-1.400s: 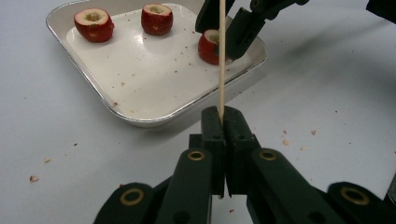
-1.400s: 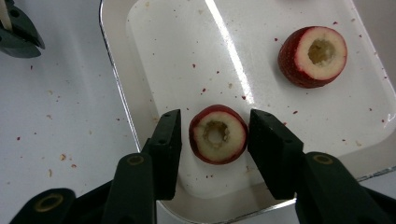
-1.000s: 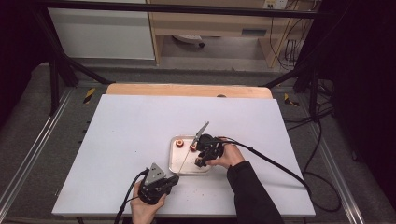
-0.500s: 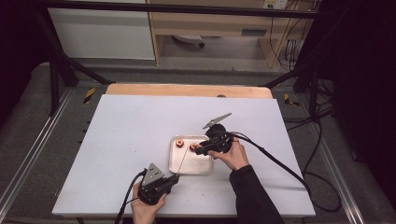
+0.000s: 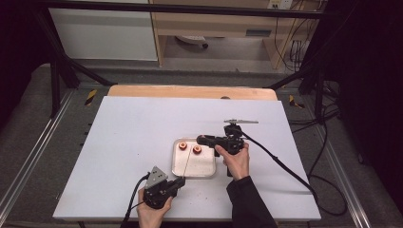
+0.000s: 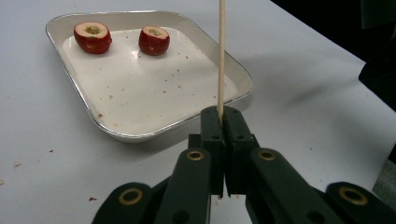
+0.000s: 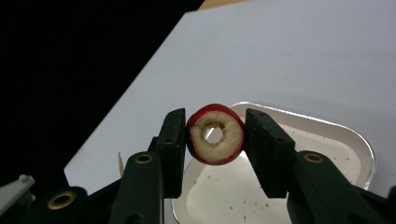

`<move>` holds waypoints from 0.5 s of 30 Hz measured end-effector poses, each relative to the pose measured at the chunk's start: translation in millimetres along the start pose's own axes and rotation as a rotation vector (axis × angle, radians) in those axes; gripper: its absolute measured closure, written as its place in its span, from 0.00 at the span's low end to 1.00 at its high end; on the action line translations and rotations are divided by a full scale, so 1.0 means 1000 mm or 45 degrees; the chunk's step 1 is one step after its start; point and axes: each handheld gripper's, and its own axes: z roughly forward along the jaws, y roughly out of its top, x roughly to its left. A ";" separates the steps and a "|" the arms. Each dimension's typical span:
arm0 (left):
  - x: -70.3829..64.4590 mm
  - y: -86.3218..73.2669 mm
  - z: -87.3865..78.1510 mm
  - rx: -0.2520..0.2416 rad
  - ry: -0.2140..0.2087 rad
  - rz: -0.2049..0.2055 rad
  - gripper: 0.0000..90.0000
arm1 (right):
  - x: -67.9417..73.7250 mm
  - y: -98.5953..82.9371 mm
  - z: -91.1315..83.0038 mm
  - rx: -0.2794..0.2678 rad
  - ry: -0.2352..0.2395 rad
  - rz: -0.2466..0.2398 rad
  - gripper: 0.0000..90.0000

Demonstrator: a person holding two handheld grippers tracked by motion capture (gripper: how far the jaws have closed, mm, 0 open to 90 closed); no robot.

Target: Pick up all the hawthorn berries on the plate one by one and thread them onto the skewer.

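A small metal tray (image 5: pixel 209 170) lies on the white table, with two red cored fruit halves (image 5: pixel 182 146) (image 5: pixel 196 149) at its far end. In the left gripper view they are the left half (image 6: pixel 92 37) and the right half (image 6: pixel 154 40) in the tray (image 6: pixel 140 135). My left gripper (image 5: pixel 179 182) (image 6: pixel 223 116) is shut on a thin wooden skewer (image 5: pixel 186 164) (image 6: pixel 221 56) that rises over the tray's near edge. My right gripper (image 5: pixel 203 138) (image 7: pixel 215 135), turned sideways above the tray's right side, is shut on a third red fruit piece (image 7: pixel 215 134) with a hole through its core.
The white table top (image 5: pixel 133 133) has a wooden strip (image 5: pixel 190 91) along its far edge. A black cable (image 5: pixel 285 166) trails from the right gripper across the table's right side. Red crumbs dot the tray floor (image 7: pixel 299 154) and the table by the tray.
My right gripper has risen from the tray with the fruit piece, shifted right and rolled so its grey plate sits level. The left gripper and skewer have stayed put.
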 end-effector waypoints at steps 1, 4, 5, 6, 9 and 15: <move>0.000 0.000 0.000 0.000 0.000 0.000 0.98 | 0.000 0.000 0.000 0.000 0.000 0.000 0.67; -0.002 0.000 0.004 -0.008 -0.007 -0.055 0.98 | -0.001 -0.003 0.000 -0.101 0.022 0.059 0.67; -0.003 0.000 0.005 -0.009 -0.008 -0.072 0.98 | -0.001 -0.003 0.000 -0.127 0.024 0.062 0.67; -0.003 0.000 0.005 -0.009 -0.008 -0.072 0.98 | 0.000 -0.004 0.000 -0.146 0.030 0.073 0.67; -0.006 0.001 0.009 -0.010 0.000 -0.104 0.98 | 0.001 -0.006 0.001 -0.206 0.041 0.100 0.67; -0.010 0.005 0.016 0.013 -0.003 -0.117 0.98 | 0.003 -0.008 0.000 -0.275 0.061 0.107 0.67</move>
